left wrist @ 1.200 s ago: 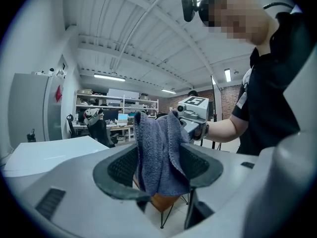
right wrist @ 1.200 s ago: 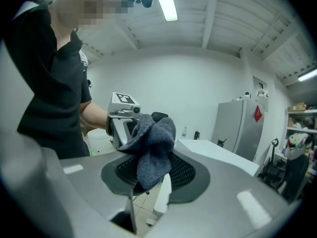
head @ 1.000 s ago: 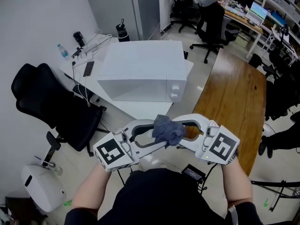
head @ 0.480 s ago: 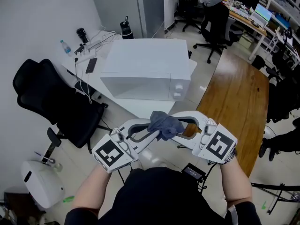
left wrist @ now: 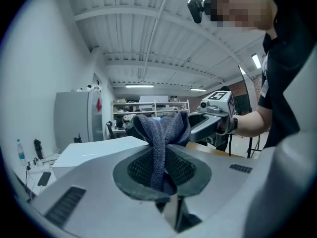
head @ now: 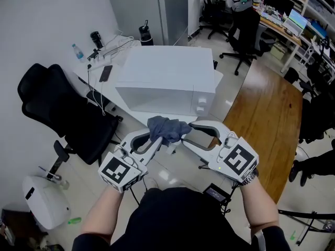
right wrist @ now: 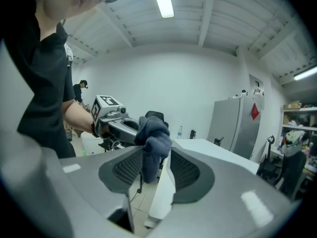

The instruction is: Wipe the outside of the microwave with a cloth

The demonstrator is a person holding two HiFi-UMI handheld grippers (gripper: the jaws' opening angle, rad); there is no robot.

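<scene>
Handover looks done. Black office chair [head: 57,114] on the far left plays no part. The left gripper [head: 156,139] had its jaws wide a second ago. Now it's clamped on the cloth [head: 165,128]: its own view shows the grey-blue terry pinched between the pads, with the rest bunched above the tips. The cloth has shifted left with it. It now sits low in front of the microwave [head: 167,80], near the front face but apart from it. The microwave is on the white table [head: 152,120], door shut, knobs at its right end. A second ago both sets of tips met at the cloth, and the right gripper [head: 187,133] seemed to be the one carrying it. Its jaws are opening now and stand wide. A tail of cloth hangs in the gap, but neither pad presses on it, so that gripper carries nothing. Wooden table [head: 261,114] further right plays no part either. For the task, the cloth is now held by the left alone, and my read is that wiping hasn't started, since nothing touches the casing. I'd expect the right to back clear of the hanging tail so it doesn't snag. The left would then bring the wad onto the front or top panel. Risk: the grip is on a narrow fold, so the wad could pull out under wiping pressure.
</scene>
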